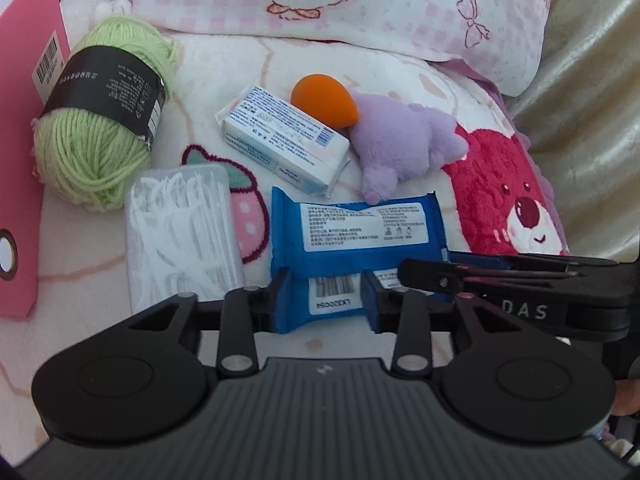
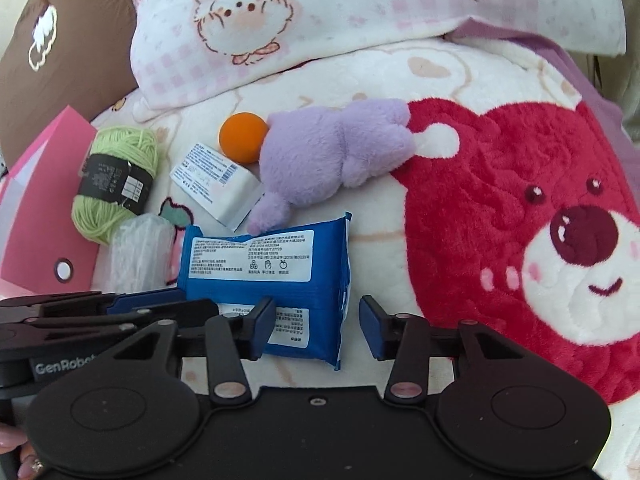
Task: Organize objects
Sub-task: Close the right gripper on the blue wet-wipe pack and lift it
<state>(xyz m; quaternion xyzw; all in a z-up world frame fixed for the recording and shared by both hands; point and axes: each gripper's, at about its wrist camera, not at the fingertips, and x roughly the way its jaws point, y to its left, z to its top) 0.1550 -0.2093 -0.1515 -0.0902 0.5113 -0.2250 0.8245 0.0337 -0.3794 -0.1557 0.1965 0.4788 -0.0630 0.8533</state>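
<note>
We see a clear plastic box (image 1: 182, 236) packed with white floss picks, lying on the fleece blanket (image 1: 224, 52) with its red bear print, just beside a ball of light green yarn (image 1: 100, 128) wrapped in a black paper band of small white print we cannot read. A pink cardboard bag (image 1: 24, 152) stands at the left with a barcode sticker; its contents are hidden. A white wrapped pack with blue print (image 1: 286, 140) touches an orange egg-shaped sponge (image 1: 320, 100) and a lilac plush toy (image 1: 400, 140).

The blue soft wipes packet (image 1: 356, 224), white label up, lies nearest us. Our left gripper (image 1: 326, 300) has its blue fingers apart on either side of the packet's near edge, over a barcode label reading "LX320054"; whether the pads press it we cannot tell. Our right gripper (image 2: 316, 328) has its fingers apart, one over the packet's right end, the other over bare blanket. "GenRobot" is partly readable on the left gripper.
</note>
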